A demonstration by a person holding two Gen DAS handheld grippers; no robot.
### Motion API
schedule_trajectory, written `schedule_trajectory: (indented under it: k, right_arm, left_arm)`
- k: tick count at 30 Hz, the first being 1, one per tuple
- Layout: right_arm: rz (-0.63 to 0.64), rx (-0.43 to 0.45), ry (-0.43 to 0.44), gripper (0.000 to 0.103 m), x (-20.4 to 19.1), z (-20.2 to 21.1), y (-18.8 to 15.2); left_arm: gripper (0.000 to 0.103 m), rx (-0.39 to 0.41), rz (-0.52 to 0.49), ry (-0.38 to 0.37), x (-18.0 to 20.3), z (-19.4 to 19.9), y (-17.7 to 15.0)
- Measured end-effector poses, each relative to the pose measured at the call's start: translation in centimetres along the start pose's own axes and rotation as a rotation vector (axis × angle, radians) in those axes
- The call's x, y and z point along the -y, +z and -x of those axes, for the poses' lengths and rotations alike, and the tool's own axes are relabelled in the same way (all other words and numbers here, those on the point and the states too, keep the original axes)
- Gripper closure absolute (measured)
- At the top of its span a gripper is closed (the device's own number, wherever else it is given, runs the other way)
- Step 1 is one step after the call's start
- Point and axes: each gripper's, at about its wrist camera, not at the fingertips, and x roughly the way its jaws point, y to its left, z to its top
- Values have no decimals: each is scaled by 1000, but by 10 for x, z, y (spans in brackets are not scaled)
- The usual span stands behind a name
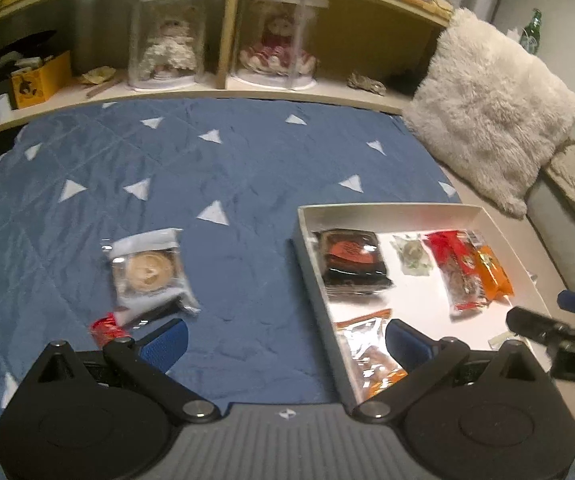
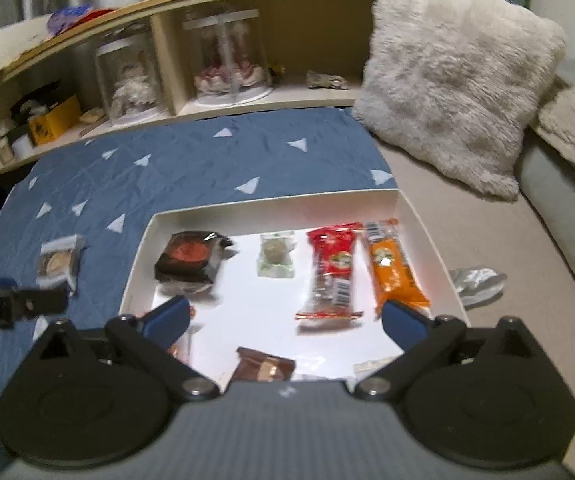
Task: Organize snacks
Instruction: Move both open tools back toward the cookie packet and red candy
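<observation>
A white box lies on a blue quilt and holds several snacks: a black-and-red packet, a small green packet, a red bar, an orange bar and a brown packet. A clear-wrapped round cookie and a small red packet lie on the quilt left of the box. My left gripper is open and empty, over the quilt and the box's left edge. My right gripper is open and empty above the box.
A wooden shelf with two doll jars runs along the back. A fluffy white pillow sits at the right on a beige sofa. A crumpled silver wrapper lies right of the box.
</observation>
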Motion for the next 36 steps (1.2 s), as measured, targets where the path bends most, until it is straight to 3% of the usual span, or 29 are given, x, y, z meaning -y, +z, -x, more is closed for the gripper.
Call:
schedule_trajectory:
  k: [9, 20, 27, 32, 34, 36]
  right_arm:
    - [99, 41, 76, 1, -51, -6, -2]
    - [83, 66, 188, 0, -94, -31, 6]
    - [170, 79, 239, 0, -145, -59, -2]
    - [281, 96, 294, 1, -178, -81, -2]
    - [320, 88, 310, 4, -190, -93, -1]
    - [347, 70, 338, 21, -199, -105, 1]
  left_arm:
    - [0, -10, 36, 85, -55, 11, -2]
    - [0, -30, 225, 162, -133, 0, -11]
    - [0, -87, 338, 163, -162, -19, -19]
    - [0, -116, 445, 97, -171, -33, -21]
    - [0, -122, 504, 78, -176, -39, -23]
    - [0, -124, 549, 70, -179, -44, -23]
